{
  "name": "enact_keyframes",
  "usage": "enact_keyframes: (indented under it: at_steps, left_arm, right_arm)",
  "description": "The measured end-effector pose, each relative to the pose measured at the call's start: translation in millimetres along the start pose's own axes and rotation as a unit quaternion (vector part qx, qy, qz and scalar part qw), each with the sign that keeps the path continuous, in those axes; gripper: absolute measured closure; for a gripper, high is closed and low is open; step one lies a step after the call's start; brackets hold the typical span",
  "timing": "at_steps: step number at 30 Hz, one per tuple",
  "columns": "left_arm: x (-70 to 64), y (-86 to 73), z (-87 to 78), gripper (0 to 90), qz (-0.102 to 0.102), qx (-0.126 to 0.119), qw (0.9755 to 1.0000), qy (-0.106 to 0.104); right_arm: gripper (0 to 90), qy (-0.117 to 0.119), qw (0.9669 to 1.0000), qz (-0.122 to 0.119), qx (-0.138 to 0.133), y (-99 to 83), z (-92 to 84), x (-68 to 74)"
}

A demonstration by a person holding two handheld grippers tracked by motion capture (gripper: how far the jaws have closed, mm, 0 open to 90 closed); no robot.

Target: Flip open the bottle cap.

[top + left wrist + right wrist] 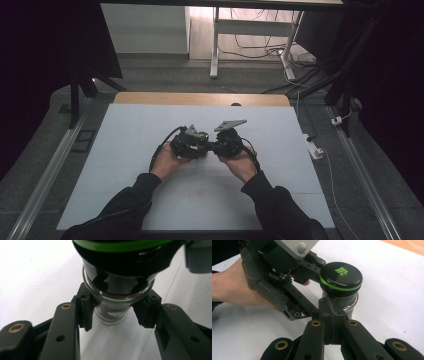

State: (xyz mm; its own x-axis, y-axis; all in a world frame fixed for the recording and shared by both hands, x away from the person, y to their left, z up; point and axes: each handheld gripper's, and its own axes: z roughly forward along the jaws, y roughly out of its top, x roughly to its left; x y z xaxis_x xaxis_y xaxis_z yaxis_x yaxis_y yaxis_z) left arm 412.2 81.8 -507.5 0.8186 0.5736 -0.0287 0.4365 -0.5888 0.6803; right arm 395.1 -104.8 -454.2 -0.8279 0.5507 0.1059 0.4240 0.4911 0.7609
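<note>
A person at a table holds a gripper in each hand, both meeting at the table's middle. Between them is a small glass jar (117, 293) with a black lid (341, 276) ringed in green. The left gripper (115, 312) clamps the jar's glass body just under the lid, one pad touching each side. The right gripper (332, 323) has its two jaws pressed flat together with nothing between them, their tips just beside the jar's body below the lid; whether they touch it is unclear. The white table top (130, 150) has a wooden strip (200, 98) along its far edge. Beyond it, grey floor (165, 75), desk legs (214, 45) and loose cables (260, 50).
</note>
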Motion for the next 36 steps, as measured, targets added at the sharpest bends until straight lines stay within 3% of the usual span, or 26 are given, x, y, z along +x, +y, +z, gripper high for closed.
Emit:
enact_keyframes:
  at_steps: [19,36]
  left_arm:
    - [-0.9,0.4,-0.2,53.7,0.002,0.003,1.0000,0.003]
    - [-1.5,-0.2,0.4,53.6,0.003,-0.001,1.0000,0.004]
  right_arm:
    - [89.2,-0.007,0.9998,0.007,-0.016,10.3,-2.7,-2.7]
    - [89.2,-0.016,0.9991,0.026,-0.028,25.9,1.4,-15.3]
